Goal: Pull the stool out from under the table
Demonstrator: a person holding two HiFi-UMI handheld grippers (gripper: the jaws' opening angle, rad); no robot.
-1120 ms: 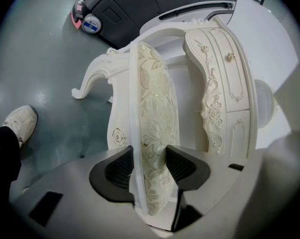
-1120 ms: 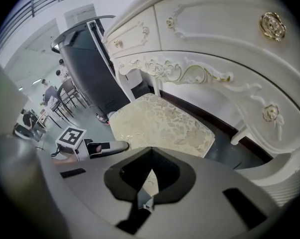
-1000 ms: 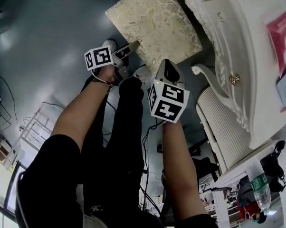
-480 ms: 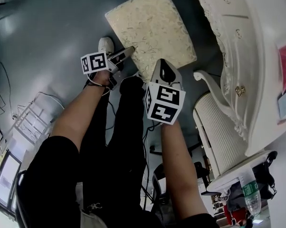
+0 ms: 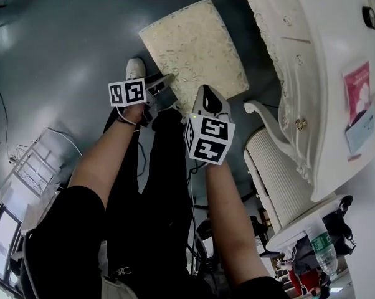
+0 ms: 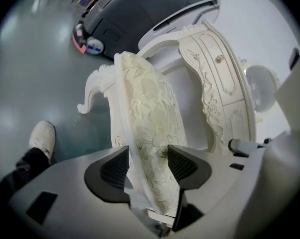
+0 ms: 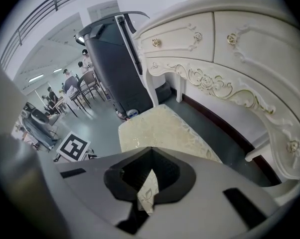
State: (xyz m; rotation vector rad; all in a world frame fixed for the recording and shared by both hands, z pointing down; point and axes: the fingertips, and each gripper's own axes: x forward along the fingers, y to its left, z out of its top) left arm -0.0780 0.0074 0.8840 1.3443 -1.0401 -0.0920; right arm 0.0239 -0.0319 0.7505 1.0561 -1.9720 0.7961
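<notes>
The stool [image 5: 194, 48] stands on the floor [image 5: 56, 55] farther out from the table [image 5: 312, 67] than a second ago, its far corner now clear of it. The left claw [image 6: 147, 166] is opening, its pads still touching the stool's rim. The right claw [image 7: 149, 180] pinches the cushion edge.

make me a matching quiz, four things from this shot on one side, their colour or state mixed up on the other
1 stool
2 shoe
3 bottle
4 right gripper

a green label
b shut on the stool's corner
c cream floral top
d plain white, worn on a foot

Pairs: 1-c, 2-d, 3-a, 4-b
</notes>
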